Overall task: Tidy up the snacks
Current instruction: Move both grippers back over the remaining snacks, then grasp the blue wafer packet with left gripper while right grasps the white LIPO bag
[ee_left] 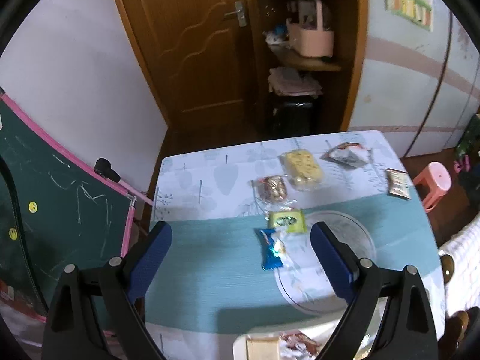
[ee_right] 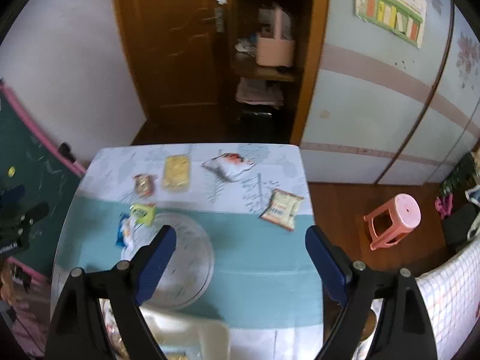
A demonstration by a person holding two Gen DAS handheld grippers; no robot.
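Several snack packets lie on the table (ee_left: 210,264): a blue packet (ee_left: 271,249), a green-yellow packet (ee_left: 286,221), a brown nut bar (ee_left: 273,189), a yellow cake (ee_left: 303,166), a silver-red bag (ee_left: 345,151) and a tan striped packet (ee_left: 397,183). A clear glass plate (ee_left: 360,240) sits beside them. My left gripper (ee_left: 241,244) hovers open above the table, nothing between its fingers. In the right wrist view my right gripper (ee_right: 240,247) is open and empty over the table (ee_right: 264,270), with the glass plate (ee_right: 192,258) by its left finger and the tan striped packet (ee_right: 280,208) ahead.
A white tray (ee_left: 243,345) with snacks sits at the table's near edge. A green chalkboard (ee_left: 45,210) stands left of the table. A pink stool (ee_right: 396,219) is on the floor to the right. A wooden door and shelf stand behind.
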